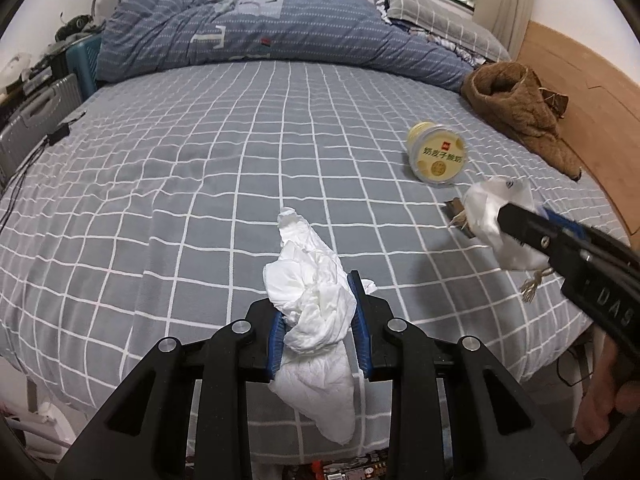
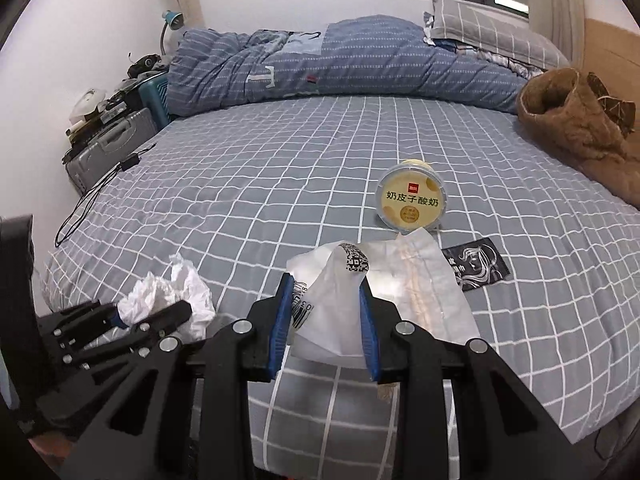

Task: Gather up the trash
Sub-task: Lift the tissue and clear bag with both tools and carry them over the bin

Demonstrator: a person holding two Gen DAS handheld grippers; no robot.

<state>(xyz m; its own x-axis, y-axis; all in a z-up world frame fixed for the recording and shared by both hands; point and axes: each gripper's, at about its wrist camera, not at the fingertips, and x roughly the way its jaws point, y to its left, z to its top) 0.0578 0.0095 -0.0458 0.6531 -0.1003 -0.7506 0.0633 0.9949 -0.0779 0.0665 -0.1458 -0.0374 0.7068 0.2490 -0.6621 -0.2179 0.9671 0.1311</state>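
Nearest, left tongs (image 1: 316, 332) clamped on a crumpled white tissue (image 1: 316, 312), blue pads pressed in from both sides, one loose end hanging below and another sticking up ahead. Held clear of the bed, probably so the wad can be carried off without dragging on the sheet.

Alongside, right tongs (image 2: 324, 320) closed on a thin white plastic wrapper (image 2: 380, 280) printed with a barcode and a square code, pinched near its bunched end so the flat part fans out forward. A frayed bit of string dangling beneath it. Both pieces of trash thus already lifted, one per hand, likely awaiting a bin that is not in view.

Just beyond the wrapper, on the grey checked bed (image 2: 240, 184), a small black packet (image 2: 476, 264) lying flat, and past it a yellow yogurt cup (image 2: 412, 200) tipped on its side with the lid facing the cameras. Both untouched, apparently left for a later trip since neither hand is free.

Farther back, a brown garment (image 2: 580, 120) heaped by the wooden headboard, and a rumpled blue quilt (image 2: 340, 68) pushed to the far edge, leaving the middle open.
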